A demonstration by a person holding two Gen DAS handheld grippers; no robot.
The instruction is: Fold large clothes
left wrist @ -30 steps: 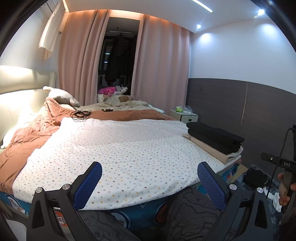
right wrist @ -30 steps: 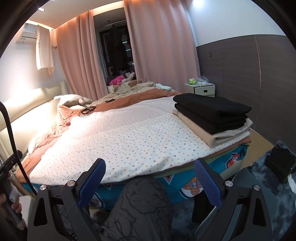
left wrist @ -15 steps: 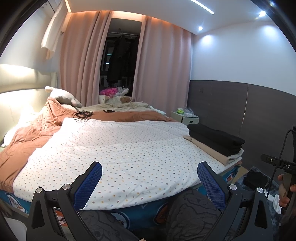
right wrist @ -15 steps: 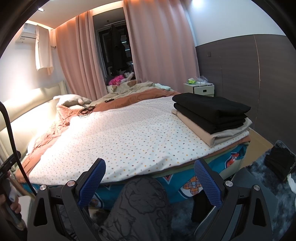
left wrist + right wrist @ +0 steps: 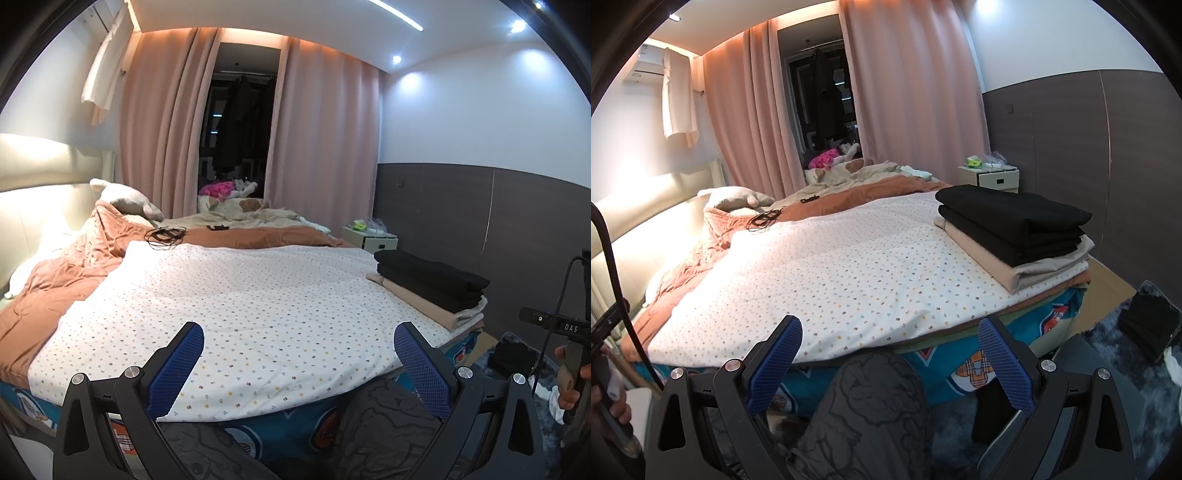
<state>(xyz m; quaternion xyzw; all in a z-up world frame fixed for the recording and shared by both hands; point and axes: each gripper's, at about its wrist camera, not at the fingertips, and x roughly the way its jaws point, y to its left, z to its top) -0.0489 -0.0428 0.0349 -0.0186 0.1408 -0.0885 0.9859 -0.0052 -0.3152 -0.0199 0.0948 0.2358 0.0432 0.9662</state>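
At the far left of both views a crumpled rust-brown quilt [image 5: 62, 273] is seen against the lit headboard, with a tangled black cable [image 5: 165, 235] lying at its edge. The dotted white sheet [image 5: 236, 302] is spread flat across the bed's middle. The left gripper [image 5: 299, 363] is held with its blue pads wide apart, nothing between them; the right gripper [image 5: 890, 360] is likewise spread wide and empty. Both are held short of the bed edge. On the bed's right corner the stack of folded clothes [image 5: 1015, 236] is laid, black pieces over beige. Only in the right view is a wall air conditioner [image 5: 646, 68] shown; only in the left view is the person's hand on the other handle [image 5: 570, 380] shown at right.
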